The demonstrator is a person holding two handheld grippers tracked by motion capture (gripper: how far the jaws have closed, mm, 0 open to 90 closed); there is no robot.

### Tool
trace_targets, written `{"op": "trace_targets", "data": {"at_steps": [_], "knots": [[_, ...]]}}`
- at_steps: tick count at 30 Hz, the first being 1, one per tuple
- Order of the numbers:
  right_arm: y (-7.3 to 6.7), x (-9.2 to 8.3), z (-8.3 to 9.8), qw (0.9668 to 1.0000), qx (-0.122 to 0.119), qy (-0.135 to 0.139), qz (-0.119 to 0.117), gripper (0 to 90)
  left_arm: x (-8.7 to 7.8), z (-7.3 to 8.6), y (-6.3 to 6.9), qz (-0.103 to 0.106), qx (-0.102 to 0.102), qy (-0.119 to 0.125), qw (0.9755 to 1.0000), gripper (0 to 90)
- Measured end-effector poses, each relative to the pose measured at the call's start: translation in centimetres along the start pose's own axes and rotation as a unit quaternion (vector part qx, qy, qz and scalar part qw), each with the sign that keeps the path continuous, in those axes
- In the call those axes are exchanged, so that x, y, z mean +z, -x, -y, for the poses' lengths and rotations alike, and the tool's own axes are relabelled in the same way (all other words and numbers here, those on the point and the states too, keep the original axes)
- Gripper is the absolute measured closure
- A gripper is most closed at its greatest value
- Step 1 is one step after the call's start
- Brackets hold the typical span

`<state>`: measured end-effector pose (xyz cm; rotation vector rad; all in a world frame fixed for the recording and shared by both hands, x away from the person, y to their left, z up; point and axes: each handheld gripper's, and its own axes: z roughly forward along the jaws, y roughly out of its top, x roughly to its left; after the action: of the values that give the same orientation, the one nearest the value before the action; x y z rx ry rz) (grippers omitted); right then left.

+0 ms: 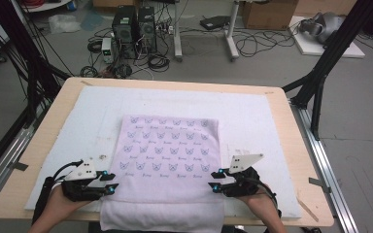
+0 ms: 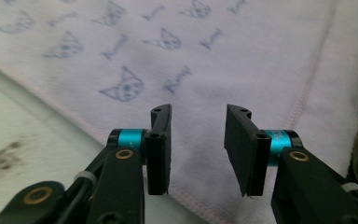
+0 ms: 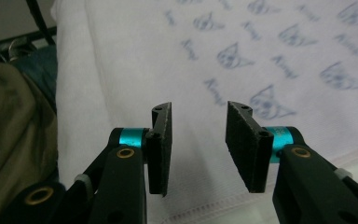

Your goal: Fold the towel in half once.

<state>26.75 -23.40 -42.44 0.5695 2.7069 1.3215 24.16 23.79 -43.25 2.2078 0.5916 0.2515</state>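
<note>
From the high view I have the towel (image 1: pixel 170 160) lying flat on the white padding (image 1: pixel 252 121) that covers the wooden table (image 1: pixel 291 145), roughly centred between the two hands, with its near end hanging over the table edge closest to me. The towel is pale pink with rows of small blue cat faces and script (the print runs across the far part, while the near strip is plain). My left gripper (image 1: pixel 110 186) sits at the towel's left edge, close to the near end, pointing inward across the cloth; my right gripper (image 1: pixel 214 185) sits opposite at the right edge, also pointing inward. In the left gripper view, the left gripper (image 2: pixel 198 135) has its two black jaws spread apart with a clear gap between them, and the towel (image 2: pixel 242 65) lies beyond and beneath that gap, its stitched hem running diagonally below the jaws; nothing is pinched. In the right gripper view, the right gripper (image 3: pixel 198 135) is likewise spread, with the towel (image 3: pixel 261 56) visible through the gap and the hem crossing below; no cloth is clamped between the pads. The padding (image 2: pixel 28 140) in the left gripper view carries a small dark smudge beside the towel's edge. Whether either jaw tip touches the cloth I cannot tell.
</note>
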Motion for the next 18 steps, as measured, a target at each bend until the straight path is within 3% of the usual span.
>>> {"op": "trace_targets", "data": {"at_steps": [2,4,6,8,11,18], "knots": [[-0.2,0.8,0.3,0.9998,-0.004,-0.018,-0.004,61.1,0.6,0.3,0.2,0.008,0.004,-0.015,0.9998,63.0],[-0.5,1.5,0.6,0.9993,-0.005,-0.035,-0.01,62.7,0.8,0.6,0.5,0.004,0.006,-0.009,0.9999,64.5],[-0.8,2.0,0.7,0.9988,-0.018,-0.046,-0.004,71.2,0.8,0.5,0.5,0.005,0.007,-0.008,0.9999,75.0],[-0.8,2.1,0.6,0.9987,-0.012,-0.048,-0.015,83.3,0.8,0.4,0.7,-0.003,0.01,-0.009,0.9999,81.0],[-0.9,2.1,0.4,0.9984,-0.015,-0.053,-0.015,87.4,0.6,0.3,0.8,-0.009,0.015,-0.01,0.9998,87.3],[-1.8,-0.6,-0.6,0.9996,-0.027,-0.004,-0.001,87.7,-1.9,-0.6,1.5,-0.016,0.004,0.029,0.9994,88.0]]}}
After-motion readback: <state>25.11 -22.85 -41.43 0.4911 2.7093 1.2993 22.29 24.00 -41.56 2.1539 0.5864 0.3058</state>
